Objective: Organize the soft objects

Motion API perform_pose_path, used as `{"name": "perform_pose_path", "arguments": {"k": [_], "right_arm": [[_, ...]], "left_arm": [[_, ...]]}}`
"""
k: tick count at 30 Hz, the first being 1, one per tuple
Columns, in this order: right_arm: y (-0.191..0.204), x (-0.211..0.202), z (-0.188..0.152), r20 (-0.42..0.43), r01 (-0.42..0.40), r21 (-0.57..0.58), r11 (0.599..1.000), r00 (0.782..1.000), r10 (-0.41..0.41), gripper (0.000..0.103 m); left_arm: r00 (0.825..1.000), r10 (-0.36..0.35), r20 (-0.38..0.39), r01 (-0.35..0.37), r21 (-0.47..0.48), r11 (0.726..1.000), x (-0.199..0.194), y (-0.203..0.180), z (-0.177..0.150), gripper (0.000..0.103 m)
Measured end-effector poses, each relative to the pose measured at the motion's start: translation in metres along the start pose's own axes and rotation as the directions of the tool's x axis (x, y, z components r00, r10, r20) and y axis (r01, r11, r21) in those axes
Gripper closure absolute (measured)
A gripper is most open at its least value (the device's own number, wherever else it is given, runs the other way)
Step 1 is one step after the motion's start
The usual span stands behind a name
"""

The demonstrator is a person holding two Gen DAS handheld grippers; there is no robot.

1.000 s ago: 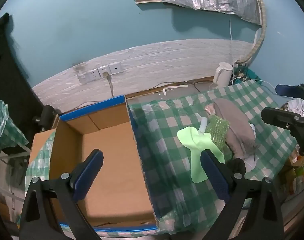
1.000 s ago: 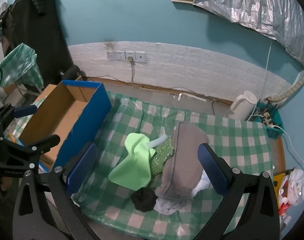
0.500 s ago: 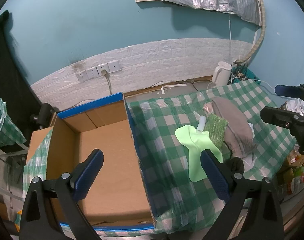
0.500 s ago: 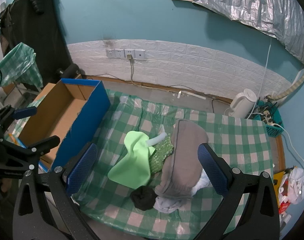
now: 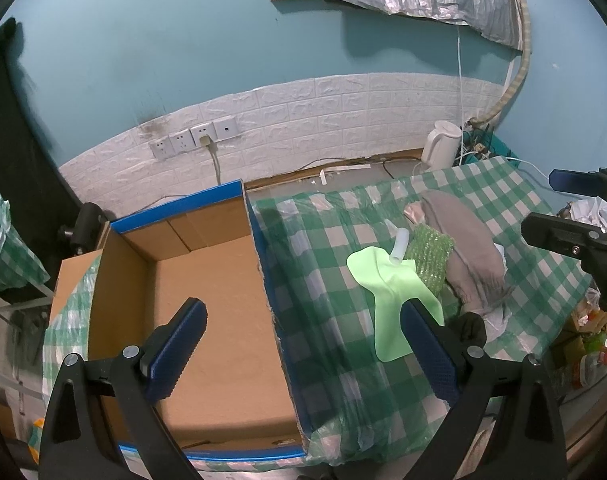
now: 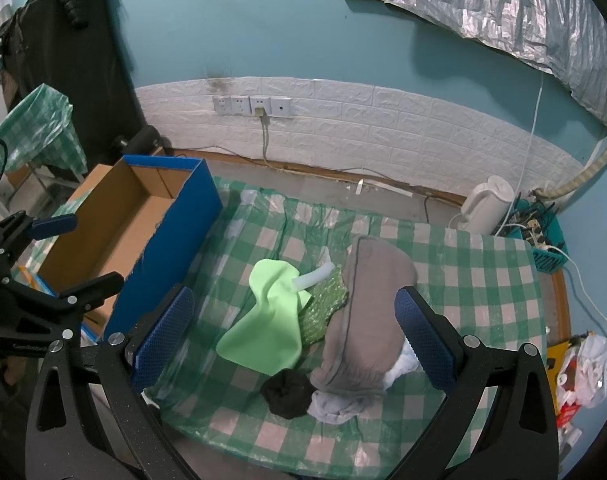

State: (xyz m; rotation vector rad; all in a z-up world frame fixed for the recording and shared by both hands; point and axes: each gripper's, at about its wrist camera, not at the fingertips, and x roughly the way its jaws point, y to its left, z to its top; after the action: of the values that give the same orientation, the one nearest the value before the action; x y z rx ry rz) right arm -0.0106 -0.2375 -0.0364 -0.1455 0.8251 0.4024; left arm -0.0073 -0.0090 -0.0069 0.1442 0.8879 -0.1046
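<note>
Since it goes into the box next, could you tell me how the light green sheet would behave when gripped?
The green sheet lies flat with a soft fold, so it would probably droop. It looks thin, likely light. The white tube resting on it might roll off.

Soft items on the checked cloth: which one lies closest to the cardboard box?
The light green flat cloth. It is the leftmost of the pile, nearest the box, while the sparkly green piece, grey garment and black bundle lie farther right.

the left wrist view looks down from above the cardboard box (image 5: 207,304), facing the wall. the right wrist view looks down over the desk (image 6: 483,280). both share box, desk and wall sockets (image 6: 252,105).
</note>
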Motion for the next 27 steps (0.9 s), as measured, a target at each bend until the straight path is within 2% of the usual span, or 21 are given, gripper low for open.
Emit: {"name": "perform_pose_path", "arguments": {"k": [27], "right_arm": [[0.0003,0.0003,-0.0031,-0.004,0.002,0.004,1.000,1.000,-0.002,0.002]], "left_arm": [[0.999,-0.018,-0.028,0.017,-0.011,1.000,0.0085,-0.0016,0.0012,0.005]]}}
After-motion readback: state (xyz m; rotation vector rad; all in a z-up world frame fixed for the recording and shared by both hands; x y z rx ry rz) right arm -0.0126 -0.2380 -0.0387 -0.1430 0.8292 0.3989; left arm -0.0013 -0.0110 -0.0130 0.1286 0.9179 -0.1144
